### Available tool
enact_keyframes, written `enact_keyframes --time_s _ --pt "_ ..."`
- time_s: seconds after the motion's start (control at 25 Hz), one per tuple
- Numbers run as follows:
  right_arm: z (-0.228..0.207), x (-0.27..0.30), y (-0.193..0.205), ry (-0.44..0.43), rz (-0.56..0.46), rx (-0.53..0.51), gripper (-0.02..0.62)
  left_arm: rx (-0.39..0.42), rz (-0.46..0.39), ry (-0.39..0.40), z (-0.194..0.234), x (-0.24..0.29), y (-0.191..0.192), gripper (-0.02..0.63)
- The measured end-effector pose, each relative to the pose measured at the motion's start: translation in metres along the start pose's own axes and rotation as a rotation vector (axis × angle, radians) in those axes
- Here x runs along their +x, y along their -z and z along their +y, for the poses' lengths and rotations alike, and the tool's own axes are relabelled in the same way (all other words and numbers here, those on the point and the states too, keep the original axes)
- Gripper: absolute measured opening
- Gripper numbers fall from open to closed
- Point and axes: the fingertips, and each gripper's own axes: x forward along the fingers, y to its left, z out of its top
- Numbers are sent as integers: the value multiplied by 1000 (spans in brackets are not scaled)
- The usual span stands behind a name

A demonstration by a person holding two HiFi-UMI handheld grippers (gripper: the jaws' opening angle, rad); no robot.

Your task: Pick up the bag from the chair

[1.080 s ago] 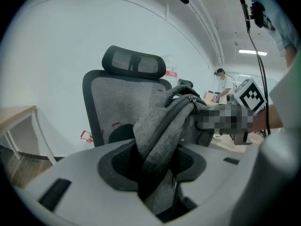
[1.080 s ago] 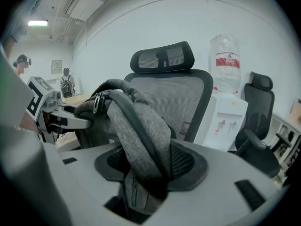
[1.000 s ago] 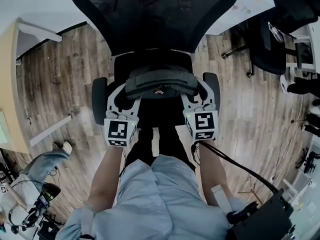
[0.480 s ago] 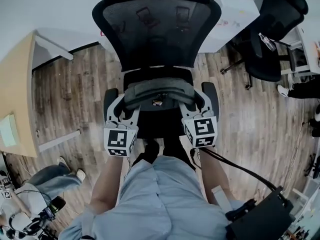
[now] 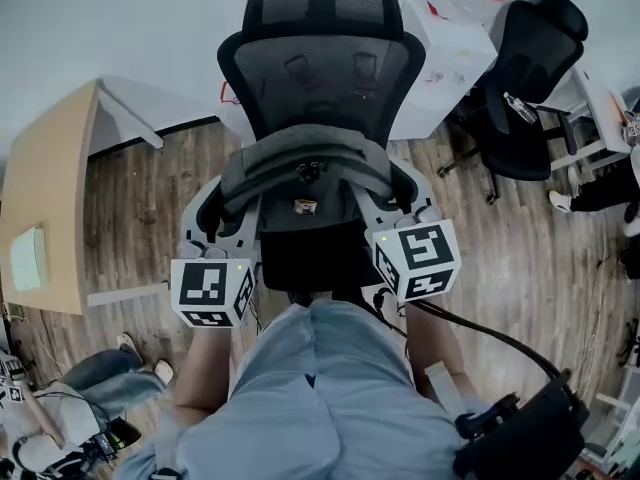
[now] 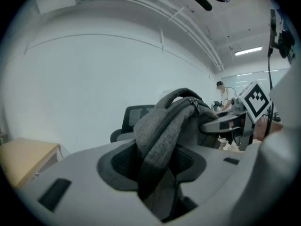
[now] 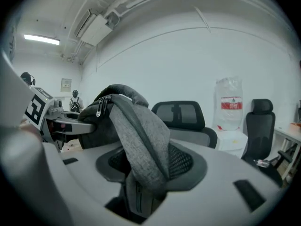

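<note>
A grey fabric bag (image 5: 305,166) hangs between my two grippers, above the black seat (image 5: 312,256) of a mesh-backed office chair (image 5: 325,68). My left gripper (image 5: 232,206) is shut on the bag's left end and my right gripper (image 5: 386,196) on its right end. In the left gripper view a fold of the bag (image 6: 164,131) is pinched between the left gripper's (image 6: 157,175) pads, with the right gripper (image 6: 231,124) beyond. In the right gripper view the bag (image 7: 136,135) drapes over the right gripper's (image 7: 141,175) closed jaws, zipper pulls showing on top.
A wooden desk (image 5: 48,203) stands at the left. A white table (image 5: 452,48) and a second black chair (image 5: 525,73) are at the back right. A seated person (image 5: 85,373) is at the lower left. A cable (image 5: 490,340) runs to a black box (image 5: 530,438).
Both grippers have risen with the bag, which has come up off the seat toward the backrest. The head view has tipped up, showing the chair's headrest.
</note>
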Motion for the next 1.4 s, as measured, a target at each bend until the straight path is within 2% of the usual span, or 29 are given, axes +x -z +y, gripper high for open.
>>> enact_keyframes --time_s 0.16,0.32,0.52,0.72,1.4 --pt "13 -15 -41 -17 -71 -34 182 6 -43 -59 8 -26 -39 173" --pt "20 -20 -61 -13 -115 -60 181 7 -59 -79 14 -36 -56 175" --pt "29 -26 -64 -1 -127 -80 181 -6 -64 -96 16 -44 -54 175" --pt "13 -27 -68 13 -120 -82 176 -23 -42 -85 7 -32 -59 173" --pt "10 -29 -71 39 -143 -70 176 2 -61 -68 7 -27 -64 175"
